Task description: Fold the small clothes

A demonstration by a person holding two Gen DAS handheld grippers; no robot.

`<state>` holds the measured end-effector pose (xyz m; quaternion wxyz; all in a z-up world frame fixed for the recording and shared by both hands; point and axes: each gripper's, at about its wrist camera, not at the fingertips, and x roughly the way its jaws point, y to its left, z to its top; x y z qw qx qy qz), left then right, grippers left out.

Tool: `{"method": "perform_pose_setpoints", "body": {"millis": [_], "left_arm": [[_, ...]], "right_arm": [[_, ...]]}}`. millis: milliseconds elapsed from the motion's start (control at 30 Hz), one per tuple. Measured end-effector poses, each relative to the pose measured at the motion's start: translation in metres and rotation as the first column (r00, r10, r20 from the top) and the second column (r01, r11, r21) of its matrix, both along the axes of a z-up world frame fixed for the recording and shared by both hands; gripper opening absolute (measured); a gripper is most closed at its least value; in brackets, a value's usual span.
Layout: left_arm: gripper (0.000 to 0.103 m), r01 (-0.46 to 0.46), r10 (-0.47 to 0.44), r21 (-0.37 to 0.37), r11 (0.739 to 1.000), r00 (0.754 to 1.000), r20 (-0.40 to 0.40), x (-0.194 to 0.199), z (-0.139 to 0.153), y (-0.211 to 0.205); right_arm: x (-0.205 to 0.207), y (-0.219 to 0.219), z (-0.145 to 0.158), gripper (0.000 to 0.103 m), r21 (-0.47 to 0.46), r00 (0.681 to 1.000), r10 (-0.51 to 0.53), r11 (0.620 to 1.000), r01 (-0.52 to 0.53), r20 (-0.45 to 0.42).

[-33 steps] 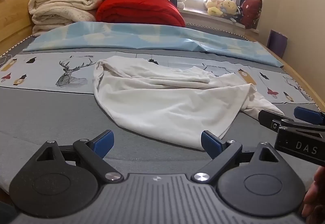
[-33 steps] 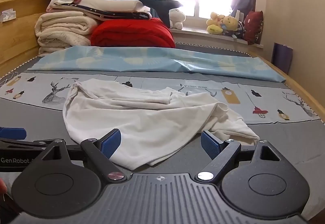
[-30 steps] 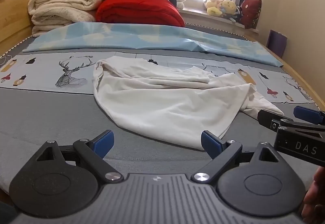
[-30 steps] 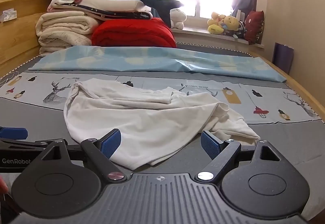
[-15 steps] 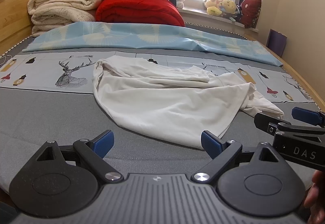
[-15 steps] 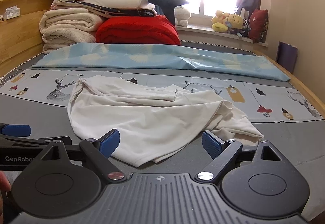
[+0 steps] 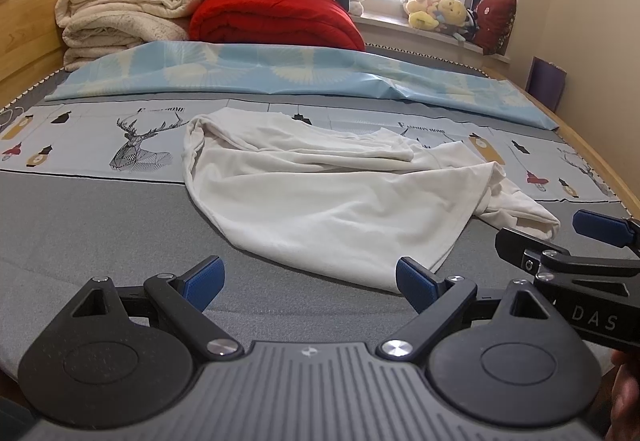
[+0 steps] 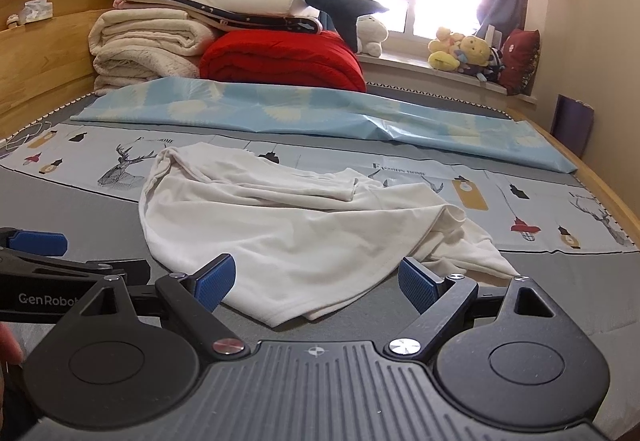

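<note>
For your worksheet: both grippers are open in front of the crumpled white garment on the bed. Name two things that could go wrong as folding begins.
1. The white garment lies bunched with layers overlapping, so the right gripper might pinch several layers instead of one edge.
2. The left gripper is close beside the right; both reaching for the near hem could collide.

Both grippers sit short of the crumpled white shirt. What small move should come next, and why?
Probably ease the open right gripper forward onto the near hem of the white shirt: the hem lies between its fingers, nothing is gripped, and the shirt is still bunched.
</note>
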<state>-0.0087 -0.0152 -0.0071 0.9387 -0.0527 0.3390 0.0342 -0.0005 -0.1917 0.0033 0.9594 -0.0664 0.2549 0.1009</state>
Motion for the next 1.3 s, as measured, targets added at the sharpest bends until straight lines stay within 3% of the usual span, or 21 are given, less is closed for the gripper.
{"method": "perform_pose_setpoints", "body": {"millis": [900, 967, 1000, 1067, 1100, 1133, 1167, 1300], "left_arm": [[0.095, 0.004, -0.004, 0.009, 1.000, 1.000, -0.004, 0.000, -0.002, -0.001], [0.094, 0.009, -0.009, 0.020, 1.000, 1.000, 0.000, -0.001, -0.004, -0.001], [0.092, 0.013, -0.013, 0.025, 1.000, 1.000, 0.005, -0.001, -0.004, -0.002], [0.077, 0.020, -0.020, 0.036, 0.999, 1.000, 0.000, -0.001, -0.006, -0.003], [0.072, 0.023, -0.022, 0.031, 0.999, 1.000, -0.009, 0.000, -0.008, -0.003], [0.061, 0.025, -0.025, 0.019, 0.999, 0.999, -0.020, 0.000, -0.009, -0.001], [0.050, 0.030, -0.030, 0.007, 1.000, 0.999, -0.033, 0.002, -0.010, 0.000], [0.035, 0.059, -0.060, -0.011, 0.998, 0.996, -0.073, 0.007, -0.016, -0.003]], "right_arm": [[0.001, 0.001, 0.000, 0.089, -0.045, 1.000, -0.006, 0.999, 0.006, -0.004], [0.001, -0.004, 0.004, 0.079, -0.033, 1.000, -0.021, 0.999, 0.021, -0.011], [0.003, -0.010, 0.007, 0.073, -0.010, 0.999, -0.040, 0.999, 0.040, -0.023], [0.010, -0.026, 0.012, 0.047, 0.058, 0.994, -0.086, 0.994, 0.090, -0.065], [0.016, -0.035, 0.016, 0.043, 0.085, 0.991, -0.111, 0.989, 0.118, -0.076], [0.022, -0.044, 0.021, 0.036, 0.100, 0.988, -0.132, 0.985, 0.139, -0.078], [0.028, -0.052, 0.027, 0.033, 0.109, 0.987, -0.146, 0.982, 0.154, -0.072], [0.058, -0.081, 0.039, 0.033, 0.104, 0.984, -0.174, 0.978, 0.178, -0.046]]}}
